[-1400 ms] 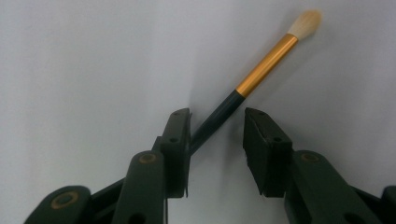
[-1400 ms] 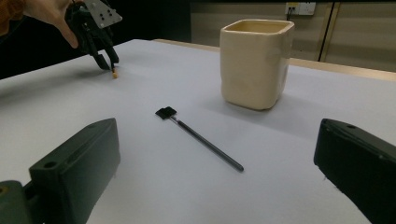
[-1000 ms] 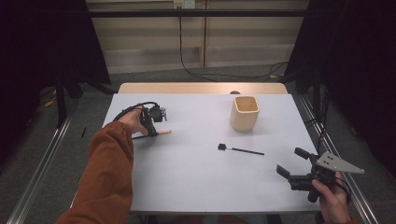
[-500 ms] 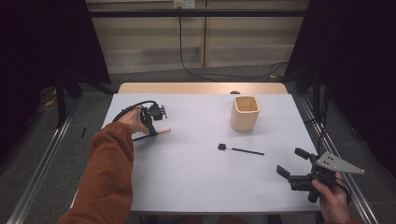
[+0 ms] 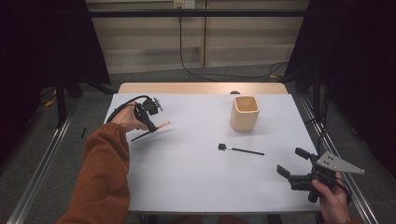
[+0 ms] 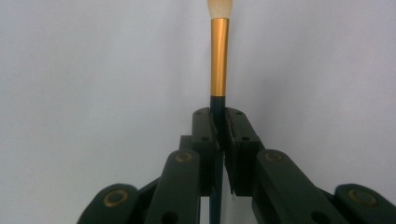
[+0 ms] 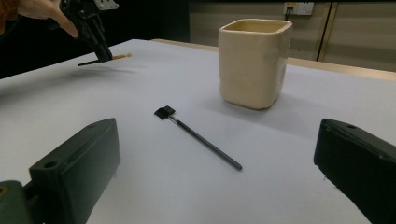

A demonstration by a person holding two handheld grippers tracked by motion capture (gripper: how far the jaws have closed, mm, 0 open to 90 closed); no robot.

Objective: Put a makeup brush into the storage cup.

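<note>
High view. The left gripper (image 5: 150, 124), carried by a hand in a rust-orange sleeve (image 5: 100, 177), stood over the far left part of the white table (image 5: 187, 182) with its jaws clamped on a slim brush (image 5: 152, 132). The brush lay nearly level, its dark handle pointing toward the person and its gold-and-pale end pointing away to the right. The right gripper (image 5: 290, 164) was held at the near right corner, its jaws wide apart with nothing between them. A small black brush (image 5: 240, 150) lay flat on the table between the two grippers, and a cream cup (image 5: 244, 113) stood upright beyond it, well apart from both.

Left gripper view. The two black jaws met around the dark handle of the brush (image 6: 218, 60); the gold ferrule and pale tip projected straight ahead over the white surface.

Right gripper view. The jaws stood far apart at either lower corner. Ahead lay the small black brush (image 7: 198, 136), square head to the left, with the cream cup (image 7: 253, 61) behind it. At upper left, the left gripper (image 7: 103, 57) held the slim brush (image 7: 105, 59) above the table, which carried its shadow.
</note>
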